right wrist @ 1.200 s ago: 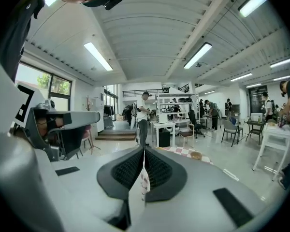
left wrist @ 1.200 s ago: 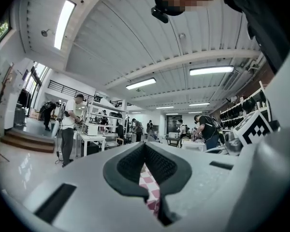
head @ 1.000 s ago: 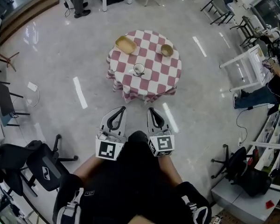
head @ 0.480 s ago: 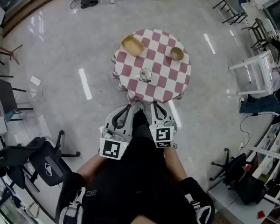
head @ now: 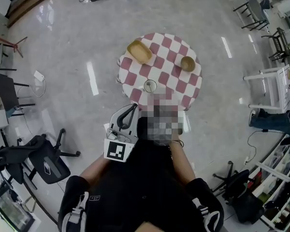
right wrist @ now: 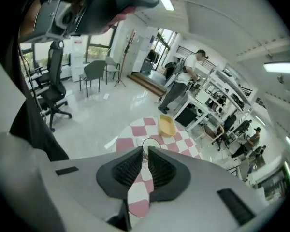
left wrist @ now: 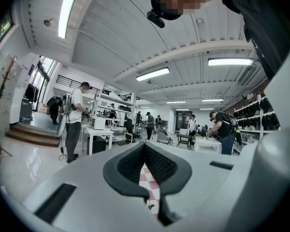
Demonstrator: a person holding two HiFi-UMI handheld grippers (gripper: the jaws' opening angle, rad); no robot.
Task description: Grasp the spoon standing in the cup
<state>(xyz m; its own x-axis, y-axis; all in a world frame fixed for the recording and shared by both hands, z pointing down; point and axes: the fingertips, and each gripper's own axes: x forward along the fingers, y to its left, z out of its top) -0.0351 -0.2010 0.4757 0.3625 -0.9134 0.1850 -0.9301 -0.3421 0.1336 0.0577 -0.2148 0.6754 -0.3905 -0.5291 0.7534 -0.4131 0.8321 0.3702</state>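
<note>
- Glossy pale floor (head: pixel 77 42) spreads round a small round table (head: pixel 171 79) draped in a red-and-white checked cloth (right wrist: pixel 137 190). A black office chair (head: pixel 43 163) stands off to the left.
- Left gripper (left wrist: pixel 145 145): its dark pads meet at the tips with nothing between them, so it is closed and empty. It points roughly level across the room.
- Right gripper (right wrist: pixel 146 150): its jaws are all but together, closed on nothing, and it tilts down toward the table.
- Only the right gripper view puts the cup (right wrist: pixel 152 142) just past its jaw tips, with a yellow basket (right wrist: pixel 166 124) beyond it on the cloth.
- The left gripper view gives just a sliver of cloth in the gap behind its tips, plus ceiling lights (left wrist: pixel 152 74) and a standing person (left wrist: pixel 75 122).
- Only the head view shows the whole tabletop, including a small brown bowl (head: pixel 187 63) at its right. The right gripper cannot be made out in that view.
- The spoon (head: pixel 150 86) is a speck inside the cup's ring, near the table's near edge. Its lean and the way its handle points are too small to tell.
</note>
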